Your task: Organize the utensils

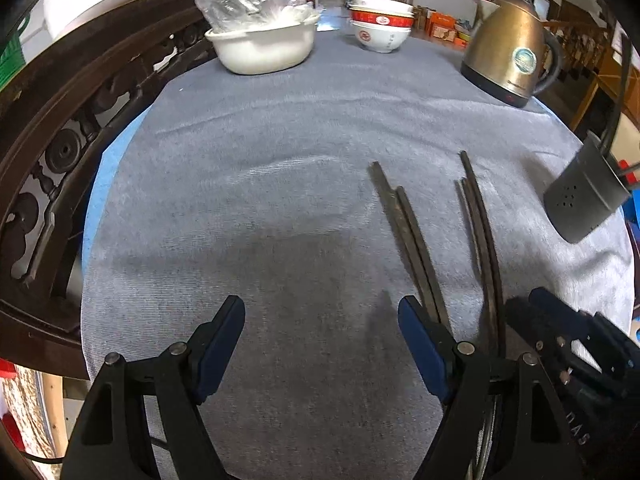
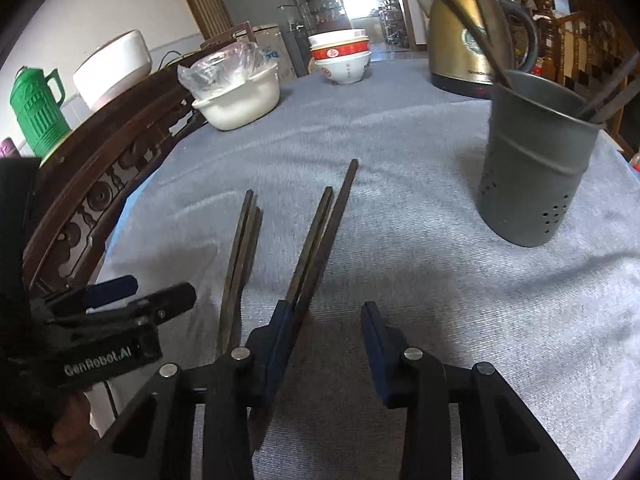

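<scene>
Lying on the grey tablecloth (image 2: 400,152) are two pairs of dark chopsticks: one pair (image 2: 320,240) runs forward from the right gripper (image 2: 326,316), the other pair (image 2: 240,256) sits just to its left, near the left gripper (image 1: 322,310). At the right of the table stands the grey perforated utensil holder (image 2: 532,168), already holding a few sticks that lean out over its rim — by my judgement the place these four are meant to go.

The right gripper's jaws stand partly apart with nothing pinched; its left finger lies over or just beside the near ends of the first pair, and I cannot tell whether it touches them. The left gripper is wide apart and grasps nothing, its right finger close to the second pair (image 1: 412,248).

These sticks look thin, stiff and light, probably smooth wood or lacquer, so they will likely roll or scissor apart under a careless pinch and slide on the pads. Lying flat on soft cloth, they give little to get under. The better hold seems to be across both sticks of a pair together, near the thick end — squeezing them side by side, so they lift as one and can tip tip-down into the holder.
</scene>
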A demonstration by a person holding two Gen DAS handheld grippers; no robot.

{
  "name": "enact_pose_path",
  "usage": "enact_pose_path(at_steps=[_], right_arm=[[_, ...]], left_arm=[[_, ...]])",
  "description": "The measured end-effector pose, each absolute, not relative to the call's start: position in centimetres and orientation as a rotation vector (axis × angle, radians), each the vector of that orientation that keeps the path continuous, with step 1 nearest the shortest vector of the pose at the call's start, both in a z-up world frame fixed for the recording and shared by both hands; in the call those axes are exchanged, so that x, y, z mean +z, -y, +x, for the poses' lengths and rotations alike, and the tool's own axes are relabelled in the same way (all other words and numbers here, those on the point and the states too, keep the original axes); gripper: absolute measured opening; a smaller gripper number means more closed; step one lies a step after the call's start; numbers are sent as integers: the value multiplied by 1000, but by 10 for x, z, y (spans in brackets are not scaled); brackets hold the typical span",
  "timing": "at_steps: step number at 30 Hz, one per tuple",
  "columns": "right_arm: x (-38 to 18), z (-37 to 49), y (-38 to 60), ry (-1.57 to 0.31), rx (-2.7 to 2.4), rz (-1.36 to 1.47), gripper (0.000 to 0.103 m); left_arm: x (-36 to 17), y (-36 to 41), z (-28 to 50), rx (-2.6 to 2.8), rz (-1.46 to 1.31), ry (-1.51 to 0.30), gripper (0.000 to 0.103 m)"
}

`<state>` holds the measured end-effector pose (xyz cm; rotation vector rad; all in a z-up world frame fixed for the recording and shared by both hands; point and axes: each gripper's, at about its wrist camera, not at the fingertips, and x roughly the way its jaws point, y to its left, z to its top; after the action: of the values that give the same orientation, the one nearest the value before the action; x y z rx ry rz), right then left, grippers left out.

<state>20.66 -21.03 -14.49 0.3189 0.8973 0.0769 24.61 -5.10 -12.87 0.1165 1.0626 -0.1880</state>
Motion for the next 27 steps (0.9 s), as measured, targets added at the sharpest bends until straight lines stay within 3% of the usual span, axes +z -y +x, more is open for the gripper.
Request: enact_pose_path(at_steps=[9, 13, 21, 27], right_arm=[[-147, 209, 206, -911, 63, 272, 35], [-152, 206, 208, -935, 46, 243, 29], [-152, 203, 210, -935, 44, 231, 29], [-153, 201, 221, -944, 28, 281, 14]], left_arm=[[-125, 47, 258, -245, 53, -1105, 79], [-128, 58, 263, -278, 56, -1127, 79], [-141, 68, 273, -284, 53, -1163, 79], [-141, 67, 277, -284, 41, -1166, 79]])
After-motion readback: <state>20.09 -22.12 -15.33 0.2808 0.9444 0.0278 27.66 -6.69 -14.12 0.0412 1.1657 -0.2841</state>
